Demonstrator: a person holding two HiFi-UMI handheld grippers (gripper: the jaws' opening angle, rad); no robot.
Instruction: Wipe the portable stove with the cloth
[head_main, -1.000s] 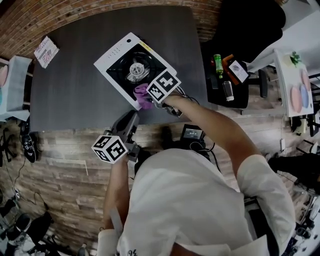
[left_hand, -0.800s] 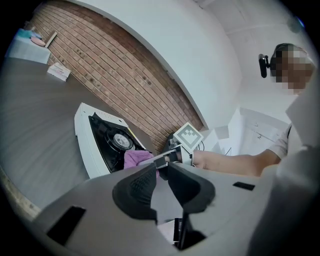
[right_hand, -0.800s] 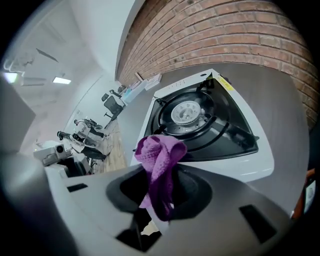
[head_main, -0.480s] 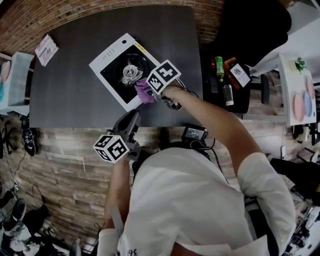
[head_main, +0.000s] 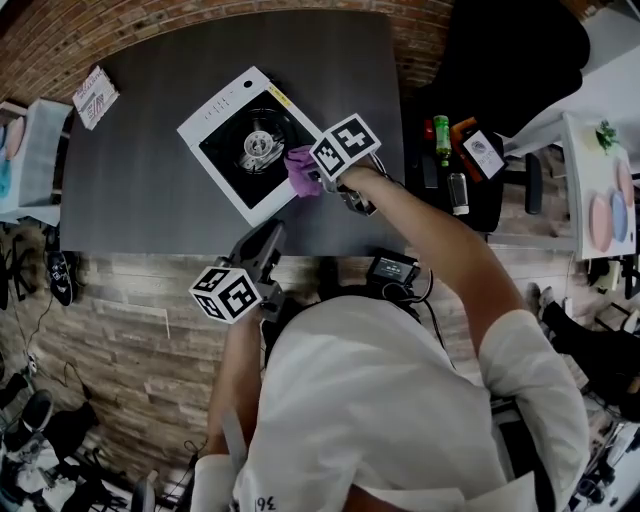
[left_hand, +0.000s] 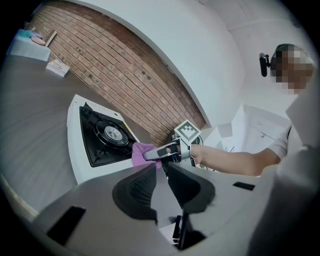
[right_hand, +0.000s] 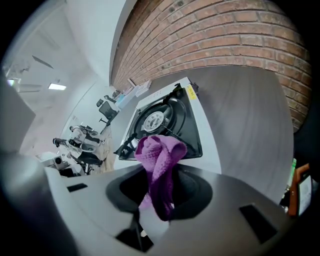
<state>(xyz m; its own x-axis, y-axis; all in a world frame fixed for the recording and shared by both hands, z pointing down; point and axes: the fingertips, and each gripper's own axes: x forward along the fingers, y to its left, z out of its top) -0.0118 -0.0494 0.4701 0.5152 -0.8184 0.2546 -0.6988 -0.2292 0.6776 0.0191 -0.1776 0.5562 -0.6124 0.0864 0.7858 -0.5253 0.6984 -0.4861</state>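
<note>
The portable stove (head_main: 225, 175) is white with a black top and a round burner (head_main: 258, 145); it lies askew on the dark table. My right gripper (head_main: 310, 176) is shut on a purple cloth (head_main: 298, 166), which is pressed to the stove's right edge beside the black top. In the right gripper view the cloth (right_hand: 157, 152) bulges out of the jaws, with the stove (right_hand: 200, 125) just beyond. My left gripper (head_main: 262, 243) hangs over the table's near edge, off the stove. Its jaws (left_hand: 160, 167) stand nearly together and hold nothing. The left gripper view shows the right gripper (left_hand: 167, 151) and cloth (left_hand: 141, 151).
The dark grey table (head_main: 140, 210) has a small printed packet (head_main: 93, 97) at its far left corner. A black seat (head_main: 450, 170) to the right carries a green bottle (head_main: 435, 132) and other small items. A black device (head_main: 386, 268) lies on the wood floor below.
My right gripper has slid the cloth from the stove's near corner up along its right edge. The stove has shifted a little to the left. The left gripper has stayed put.
</note>
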